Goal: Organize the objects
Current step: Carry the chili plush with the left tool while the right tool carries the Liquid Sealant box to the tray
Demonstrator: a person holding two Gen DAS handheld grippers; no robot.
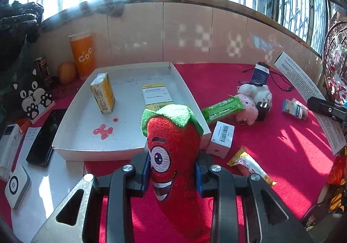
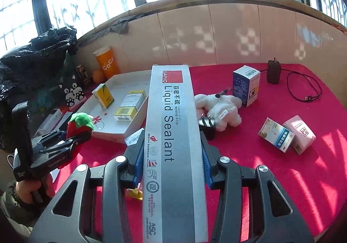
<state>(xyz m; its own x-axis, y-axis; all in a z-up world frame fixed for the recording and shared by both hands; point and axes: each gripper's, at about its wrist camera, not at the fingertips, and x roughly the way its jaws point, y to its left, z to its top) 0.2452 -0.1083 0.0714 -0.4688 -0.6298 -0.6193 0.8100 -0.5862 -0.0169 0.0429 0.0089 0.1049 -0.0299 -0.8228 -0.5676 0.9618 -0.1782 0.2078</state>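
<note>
left wrist view: the left gripper (image 1: 172, 174) squeezes a red plush chili toy with a green top and a smiling face (image 1: 173, 156) between its blue pads (image 1: 145, 169). the toy stands up tall, just at the near edge of a big white cardboard tray (image 1: 71, 147). inside the tray a yellow juice carton (image 1: 102, 95) stands at the far left, and a white and yellow medicine box (image 1: 154, 95) lies flat to the right of it. a small white box with a barcode (image 1: 221, 139) sits on the red cloth (image 1: 271, 145), touching the tray's right side. near it lies an orange snack packet (image 1: 249, 166). farther off, a green packet (image 1: 221, 108) lies beside a white and pink plush animal (image 1: 251, 100), with a black plug (image 1: 263, 107) touching the plush. a tall orange cup (image 1: 82, 52) stands far left by the wall.

right wrist view: the right gripper (image 2: 172, 169) is closed tight on a long grey box that says liquid sealant (image 2: 171, 134). the box points far away, and its far end hangs over the tray's right part. the left gripper (image 2: 73, 134) is seen at the left, gripping the chili toy (image 2: 79, 123) near the tray. on the right of the cloth, a blue and white box (image 2: 276, 134) and a pink box (image 2: 300, 131) lie side by side, touching. a dark blue and white box (image 2: 246, 85) stands up far off, and a black charger with a cable (image 2: 273, 72) sits beyond it.
</note>
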